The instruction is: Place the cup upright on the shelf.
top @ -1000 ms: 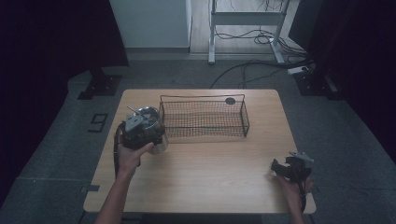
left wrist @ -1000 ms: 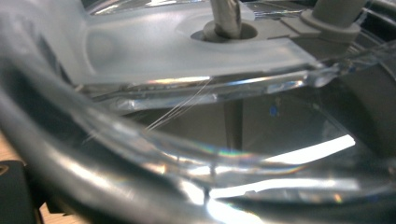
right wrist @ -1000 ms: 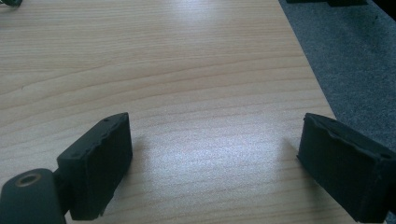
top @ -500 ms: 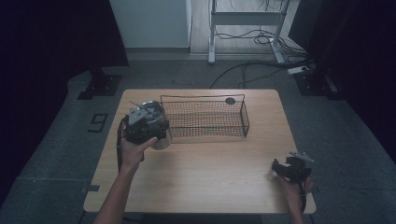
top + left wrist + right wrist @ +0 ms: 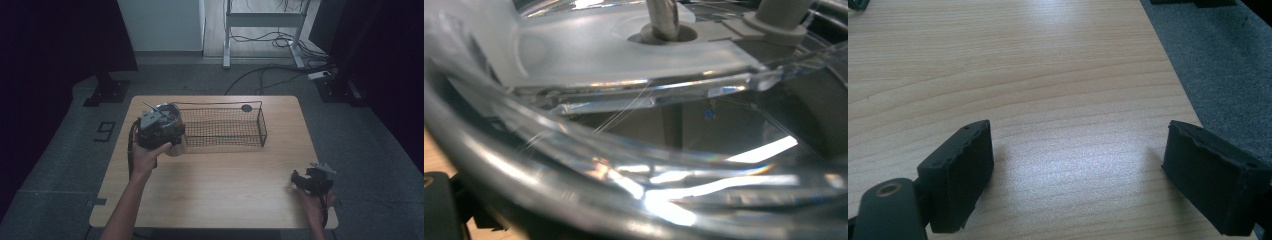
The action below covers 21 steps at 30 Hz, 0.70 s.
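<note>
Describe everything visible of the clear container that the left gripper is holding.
The clear container looks like glossy see-through plastic or glass, round, with a thick curved rim and a frosted inner part with a socket holding a metal stem. The left gripper holds it by the wire basket's left end. Whether it touches basket or table is unclear.

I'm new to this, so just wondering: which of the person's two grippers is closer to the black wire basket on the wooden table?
Left. The left gripper, holding a clear glass container, is beside the black wire basket's left end; the right gripper sits near the table's front right corner.
</note>
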{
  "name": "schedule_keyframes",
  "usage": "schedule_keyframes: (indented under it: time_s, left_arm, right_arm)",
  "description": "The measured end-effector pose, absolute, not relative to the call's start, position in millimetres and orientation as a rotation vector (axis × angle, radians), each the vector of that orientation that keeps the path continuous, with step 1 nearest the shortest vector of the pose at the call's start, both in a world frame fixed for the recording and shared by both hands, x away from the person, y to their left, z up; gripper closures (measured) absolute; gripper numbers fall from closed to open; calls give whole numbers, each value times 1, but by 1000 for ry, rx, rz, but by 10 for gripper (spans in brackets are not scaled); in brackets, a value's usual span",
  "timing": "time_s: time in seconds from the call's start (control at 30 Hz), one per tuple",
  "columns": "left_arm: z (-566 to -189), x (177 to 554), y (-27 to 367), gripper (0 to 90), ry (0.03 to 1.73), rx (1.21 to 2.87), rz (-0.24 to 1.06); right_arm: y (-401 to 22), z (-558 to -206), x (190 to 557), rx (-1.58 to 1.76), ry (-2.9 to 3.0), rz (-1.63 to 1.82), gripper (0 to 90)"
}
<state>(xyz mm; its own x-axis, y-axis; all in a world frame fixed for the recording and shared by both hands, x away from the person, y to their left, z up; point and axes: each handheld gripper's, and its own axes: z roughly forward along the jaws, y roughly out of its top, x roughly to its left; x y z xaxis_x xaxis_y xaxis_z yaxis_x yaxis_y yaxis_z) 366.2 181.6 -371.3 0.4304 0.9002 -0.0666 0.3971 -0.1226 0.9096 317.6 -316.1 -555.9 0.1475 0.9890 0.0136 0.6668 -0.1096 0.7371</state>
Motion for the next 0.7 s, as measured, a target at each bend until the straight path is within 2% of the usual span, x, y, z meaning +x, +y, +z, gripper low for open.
schedule_keyframes:
  time_s: [0.7]
  left_arm:
    - [-355, 394, 160, 40, 1136, 1738, 667]
  right_arm:
    - [-316, -556, 318, 1842, 1581, 710, 128]
